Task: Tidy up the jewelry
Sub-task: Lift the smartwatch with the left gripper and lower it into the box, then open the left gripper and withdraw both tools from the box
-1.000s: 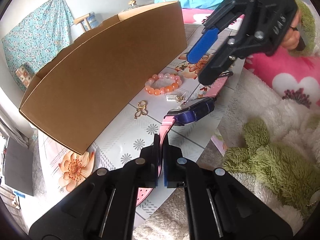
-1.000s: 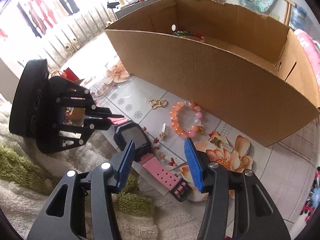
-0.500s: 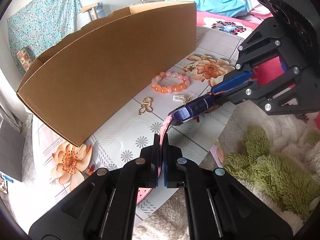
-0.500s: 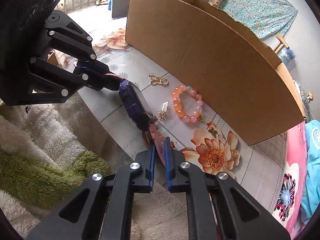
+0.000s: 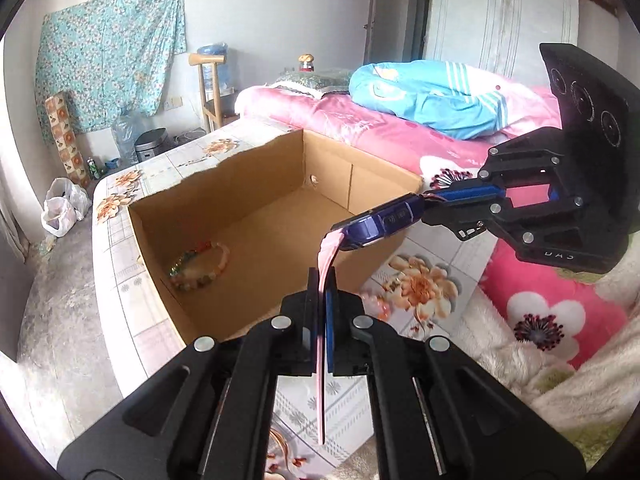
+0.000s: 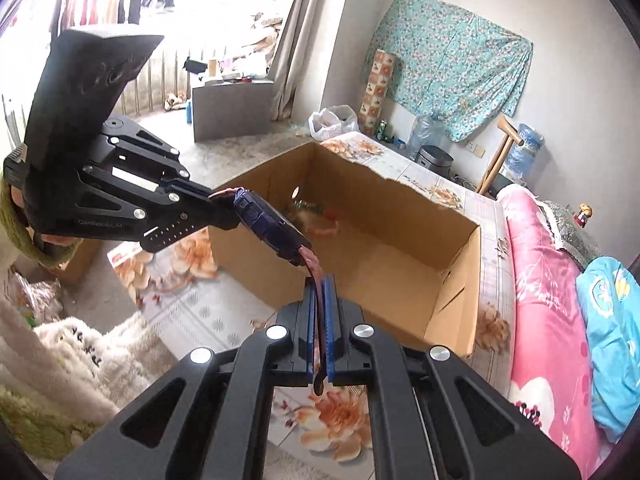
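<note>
Pink-strapped watch [image 5: 376,226] held above the near rim of cardboard box [image 5: 256,268], one strap end pinched in left gripper [image 5: 322,312], the other in right gripper [image 6: 320,316], both clamped tight. Beaded bracelet [image 5: 200,266] on the box floor, far left corner.

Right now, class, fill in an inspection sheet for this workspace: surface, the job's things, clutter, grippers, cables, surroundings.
Surface: floral tablecloth on a low table.
Job's things: watch, blue case and pink straps, held in the air above the near wall of the cardboard box; beaded bracelet on the box floor.
Clutter: nothing seen on the visible tablecloth.
Grippers: left gripper and right gripper each shut on a strap.
Cables: nothing seen.
Surroundings: pink bed, hanging floral cloth, white plastic bag.
</note>
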`<state>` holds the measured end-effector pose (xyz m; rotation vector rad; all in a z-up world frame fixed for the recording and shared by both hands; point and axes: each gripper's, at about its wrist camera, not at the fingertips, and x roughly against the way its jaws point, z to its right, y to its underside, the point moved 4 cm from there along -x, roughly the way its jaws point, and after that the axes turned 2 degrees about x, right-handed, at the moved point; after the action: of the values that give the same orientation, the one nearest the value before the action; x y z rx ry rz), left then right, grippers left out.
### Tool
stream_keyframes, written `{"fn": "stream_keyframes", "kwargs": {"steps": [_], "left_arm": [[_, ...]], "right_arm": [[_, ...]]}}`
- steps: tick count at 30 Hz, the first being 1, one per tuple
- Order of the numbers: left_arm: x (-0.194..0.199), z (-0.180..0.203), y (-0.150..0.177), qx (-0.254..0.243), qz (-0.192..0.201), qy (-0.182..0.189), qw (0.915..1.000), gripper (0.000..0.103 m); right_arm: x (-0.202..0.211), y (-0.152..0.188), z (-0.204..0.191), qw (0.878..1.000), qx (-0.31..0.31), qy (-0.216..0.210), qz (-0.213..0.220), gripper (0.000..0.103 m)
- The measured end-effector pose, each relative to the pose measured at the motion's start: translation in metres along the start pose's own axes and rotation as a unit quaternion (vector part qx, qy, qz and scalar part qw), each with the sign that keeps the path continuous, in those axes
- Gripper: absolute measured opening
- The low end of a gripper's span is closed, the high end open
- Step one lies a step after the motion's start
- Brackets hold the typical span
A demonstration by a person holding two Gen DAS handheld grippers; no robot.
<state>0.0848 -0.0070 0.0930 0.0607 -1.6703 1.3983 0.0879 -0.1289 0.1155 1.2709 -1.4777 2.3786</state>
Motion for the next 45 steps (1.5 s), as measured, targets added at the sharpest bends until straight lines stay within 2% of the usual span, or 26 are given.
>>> {"fn": "stream_keyframes", "kwargs": {"steps": [2, 6, 10, 12, 15, 19, 21, 22, 23, 26, 32, 36, 39, 40, 42, 45], "left_arm": [[-0.015, -0.015, -0.020, 0.007, -0.012, 0.004, 0.9999, 0.002], [-0.068, -0.052, -0.049, 0.055, -0.087, 0.025, 0.9944, 0.002], [-0.130, -0.080, -0.055, 0.094, -0.182, 0.032, 0.9782, 0.002], [-0.153, -0.091, -0.051, 0.114, -0.222, 0.042, 0.9674, 0.002], [-0.182, -0.094, -0.042, 0.124, -0.265, 0.044, 0.9553, 0.002], [-0.212, -0.097, -0.037, 0.126, -0.291, 0.028, 0.9478, 0.002], [-0.221, -0.100, -0.038, 0.132, -0.299, 0.012, 0.9449, 0.018], [-0.224, -0.102, -0.039, 0.138, -0.302, 0.009, 0.9431, 0.039], [-0.226, -0.102, -0.040, 0.144, -0.302, 0.008, 0.9424, 0.051], [-0.223, -0.102, -0.045, 0.139, -0.288, 0.000, 0.9473, 0.051], [-0.205, -0.100, -0.053, 0.142, -0.265, -0.004, 0.9539, 0.051], [-0.176, -0.099, -0.060, 0.156, -0.236, 0.002, 0.9591, 0.051], [-0.137, -0.094, -0.069, 0.155, -0.194, 0.014, 0.9685, 0.051], [-0.123, -0.092, -0.074, 0.154, -0.175, 0.019, 0.9722, 0.052], [-0.097, -0.092, -0.086, 0.153, -0.135, 0.034, 0.9783, 0.055], [-0.046, -0.076, -0.080, 0.132, -0.082, 0.052, 0.9864, 0.063]], "right_arm": [[-0.016, -0.019, 0.026, 0.999, -0.028, -0.014, -0.010, 0.004], [-0.081, -0.047, 0.068, 0.992, -0.080, -0.044, -0.091, 0.004], [-0.152, -0.042, 0.091, 0.974, -0.102, -0.069, -0.191, 0.004], [-0.178, -0.040, 0.098, 0.968, -0.092, -0.060, -0.226, 0.004], [-0.209, -0.031, 0.104, 0.957, -0.089, -0.052, -0.272, 0.004], [-0.231, -0.025, 0.111, 0.949, -0.090, -0.031, -0.301, 0.006], [-0.236, -0.027, 0.114, 0.952, -0.070, -0.001, -0.297, 0.010], [-0.237, -0.028, 0.115, 0.954, -0.067, 0.011, -0.291, 0.013], [-0.237, -0.030, 0.117, 0.957, -0.066, 0.016, -0.282, 0.018], [-0.232, -0.036, 0.125, 0.963, -0.081, 0.025, -0.257, 0.031], [-0.204, -0.051, 0.137, 0.973, -0.114, 0.030, -0.199, 0.031], [-0.169, -0.057, 0.144, 0.978, -0.141, 0.024, -0.150, 0.031], [-0.137, -0.061, 0.149, 0.981, -0.162, 0.014, -0.108, 0.031], [-0.124, -0.060, 0.147, 0.981, -0.169, 0.013, -0.094, 0.035], [-0.099, -0.056, 0.143, 0.981, -0.180, 0.011, -0.065, 0.040], [-0.060, -0.037, 0.125, 0.982, -0.189, 0.009, -0.026, 0.045]]}}
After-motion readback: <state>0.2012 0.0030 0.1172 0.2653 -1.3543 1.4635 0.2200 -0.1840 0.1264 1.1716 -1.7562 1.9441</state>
